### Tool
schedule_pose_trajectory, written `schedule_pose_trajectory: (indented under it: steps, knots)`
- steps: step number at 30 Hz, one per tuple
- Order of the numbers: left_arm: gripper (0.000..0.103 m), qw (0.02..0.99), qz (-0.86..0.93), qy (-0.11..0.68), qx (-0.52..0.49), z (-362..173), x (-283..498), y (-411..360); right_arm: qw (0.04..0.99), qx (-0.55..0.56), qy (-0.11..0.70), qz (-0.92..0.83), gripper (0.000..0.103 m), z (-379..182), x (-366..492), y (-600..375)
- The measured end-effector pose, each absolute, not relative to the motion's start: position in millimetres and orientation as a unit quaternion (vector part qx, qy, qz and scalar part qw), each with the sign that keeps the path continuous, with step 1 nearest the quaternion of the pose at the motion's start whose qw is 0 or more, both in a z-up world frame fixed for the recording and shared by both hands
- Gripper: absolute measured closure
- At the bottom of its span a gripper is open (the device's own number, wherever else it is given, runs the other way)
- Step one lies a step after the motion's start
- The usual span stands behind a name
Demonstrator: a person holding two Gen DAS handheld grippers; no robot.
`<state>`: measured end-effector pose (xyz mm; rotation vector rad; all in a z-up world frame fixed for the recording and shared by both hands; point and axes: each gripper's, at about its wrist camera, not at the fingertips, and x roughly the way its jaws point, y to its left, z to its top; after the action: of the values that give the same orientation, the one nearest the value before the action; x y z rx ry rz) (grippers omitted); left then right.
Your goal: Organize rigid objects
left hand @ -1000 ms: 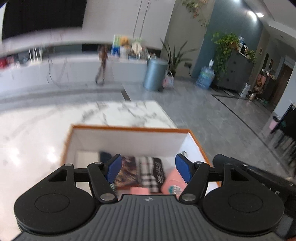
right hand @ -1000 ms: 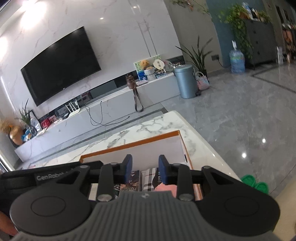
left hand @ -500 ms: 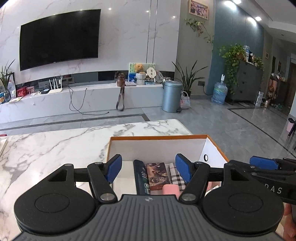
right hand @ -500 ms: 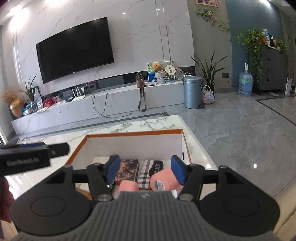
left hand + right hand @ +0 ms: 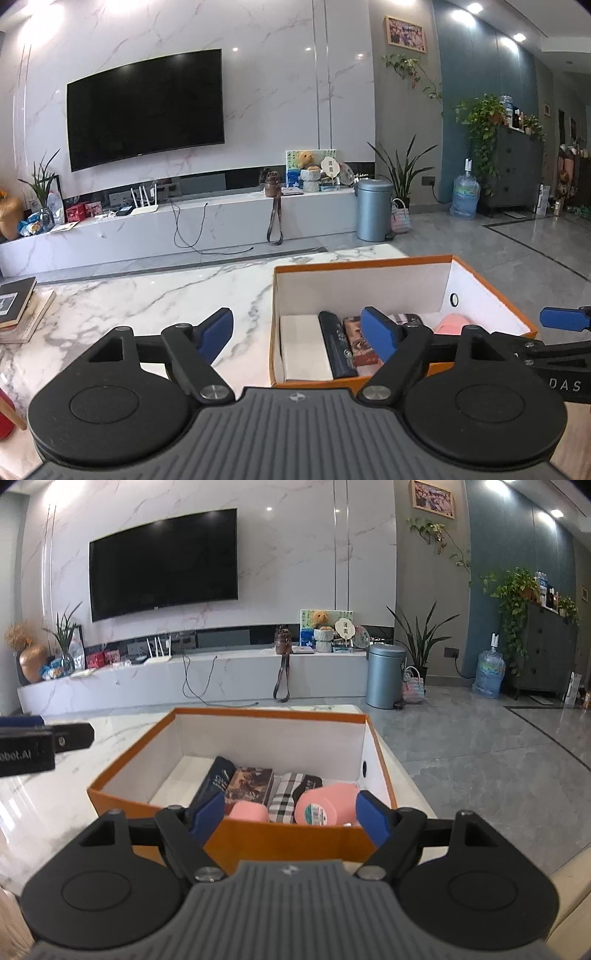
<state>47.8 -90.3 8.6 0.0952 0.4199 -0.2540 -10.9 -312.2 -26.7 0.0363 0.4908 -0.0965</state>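
Both tongs hang released and empty — left gripper (image 5: 297, 332), right gripper (image 5: 290, 818) — above the orange box (image 5: 291, 836) at the marble table's (image 5: 147, 295) right end; pink cups (image 5: 319, 806) lie inside. Retreat level, clear of the rim.

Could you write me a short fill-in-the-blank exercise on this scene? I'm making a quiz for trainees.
1. The box has an outside colored ____.
2. Both the left hand-held gripper and the right hand-held gripper have jaws that are ____.
3. The two cups lying in the box are colored ____.
4. The books on the marble table lie in a ____.

Missing words: orange; open; pink; stack
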Motion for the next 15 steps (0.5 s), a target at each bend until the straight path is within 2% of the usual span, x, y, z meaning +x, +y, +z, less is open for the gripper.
schedule_pose_trajectory:
  steps: [2, 15]
  knots:
    - [0.007, 0.969, -0.122, 0.207, 0.051, 6, 47, -92, 0.969, 0.018, 0.241, -0.050, 0.024, -28, -10, -312]
    - [0.006, 0.965, -0.125, 0.224, 0.057, -7, 43, -89, 0.968, 0.020, 0.241, -0.059, 0.024, -34, -9, -309]
